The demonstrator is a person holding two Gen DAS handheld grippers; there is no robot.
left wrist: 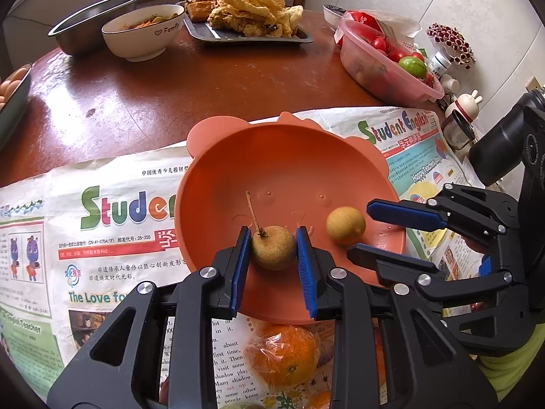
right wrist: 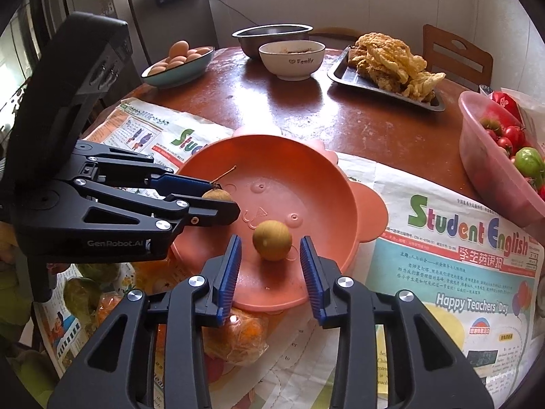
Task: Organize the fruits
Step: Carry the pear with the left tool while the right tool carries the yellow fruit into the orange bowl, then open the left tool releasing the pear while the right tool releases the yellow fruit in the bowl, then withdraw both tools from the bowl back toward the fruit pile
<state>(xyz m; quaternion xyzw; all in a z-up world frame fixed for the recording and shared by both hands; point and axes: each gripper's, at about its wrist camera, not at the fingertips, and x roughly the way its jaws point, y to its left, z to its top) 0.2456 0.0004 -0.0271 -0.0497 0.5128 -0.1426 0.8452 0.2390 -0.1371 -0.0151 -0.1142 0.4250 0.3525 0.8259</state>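
An orange bear-eared bowl stands on newspaper. My left gripper is shut on a small brown fruit with a stem, low over the bowl's near side. A second round brown fruit without a stem lies on the bowl's floor. My right gripper straddles it with its jaws open, a gap showing on each side of the fruit. In front of the bowl lies a plastic-wrapped orange.
Newspaper covers the near part of the round brown table. A pink basin of tomatoes sits to the right. Behind are a tray of fried food, a white bowl, a steel basin and a bowl of eggs.
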